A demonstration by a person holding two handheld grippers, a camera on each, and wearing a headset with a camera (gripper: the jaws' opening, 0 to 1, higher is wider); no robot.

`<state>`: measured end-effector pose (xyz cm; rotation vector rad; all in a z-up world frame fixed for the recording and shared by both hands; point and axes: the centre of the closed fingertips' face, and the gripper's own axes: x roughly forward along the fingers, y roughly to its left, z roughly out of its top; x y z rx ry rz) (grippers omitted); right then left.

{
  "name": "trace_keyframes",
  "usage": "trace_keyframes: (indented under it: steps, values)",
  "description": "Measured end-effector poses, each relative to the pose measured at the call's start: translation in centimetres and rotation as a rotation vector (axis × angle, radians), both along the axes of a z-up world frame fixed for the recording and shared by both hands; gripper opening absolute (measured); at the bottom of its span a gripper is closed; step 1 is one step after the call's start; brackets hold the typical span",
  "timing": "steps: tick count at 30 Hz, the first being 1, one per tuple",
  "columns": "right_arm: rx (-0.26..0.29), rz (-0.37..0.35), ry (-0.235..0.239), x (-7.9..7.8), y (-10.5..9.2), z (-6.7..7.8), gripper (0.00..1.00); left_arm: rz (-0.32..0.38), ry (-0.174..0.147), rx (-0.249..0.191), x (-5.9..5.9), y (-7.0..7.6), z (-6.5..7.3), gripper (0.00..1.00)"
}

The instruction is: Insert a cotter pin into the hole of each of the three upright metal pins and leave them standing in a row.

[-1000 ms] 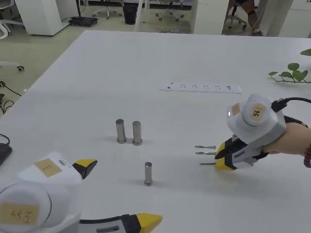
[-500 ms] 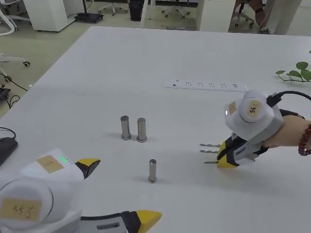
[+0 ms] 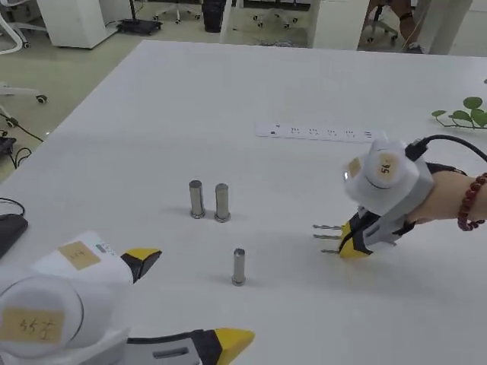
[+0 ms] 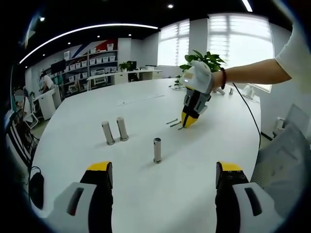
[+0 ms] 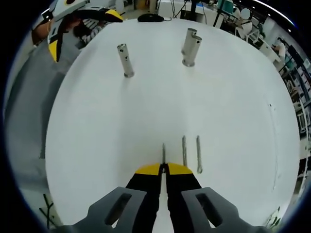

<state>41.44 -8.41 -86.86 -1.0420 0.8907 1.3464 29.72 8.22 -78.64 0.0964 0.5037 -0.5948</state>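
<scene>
The right claw [image 5: 163, 167] is clenched on a thin silver cotter pin [image 5: 164, 153] lying on the white tabletop [image 3: 228, 114] beside two more cotter pins [image 5: 184, 150], the left claw [image 4: 164, 167] gapes empty near three upright steel pins [image 3: 222, 202], and the tan stickers [image 3: 385, 166] on both carry handwritten digits too scrawled to read.

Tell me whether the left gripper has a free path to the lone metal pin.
Probably yes: the left gripper is open, the lone pin stands ahead of its jaws, with only bare table between. The right gripper, shut on a cotter pin, sits well aside.
</scene>
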Motion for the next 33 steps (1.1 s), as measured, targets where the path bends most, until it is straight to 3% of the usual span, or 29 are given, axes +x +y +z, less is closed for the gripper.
trace_keyframes:
  steps: [12,20,26,33]
  values:
    - [-0.006,0.000,-0.009,0.3,-0.1,-0.1,0.03,-0.002,0.006,-0.003,-0.3,0.0,0.0,0.86]
    - [-0.011,0.003,-0.041,0.4,-0.2,0.0,0.02,-0.013,0.008,-0.007,-0.5,-0.2,0.3,0.83]
    - [0.006,0.008,-0.074,-0.3,-0.2,0.9,0.02,-0.036,0.006,-0.007,-0.6,-0.6,0.7,0.79]
    - [0.053,0.019,-0.130,-1.4,0.5,2.7,0.02,-0.033,0.017,-0.046,-0.6,-1.1,1.1,0.72]
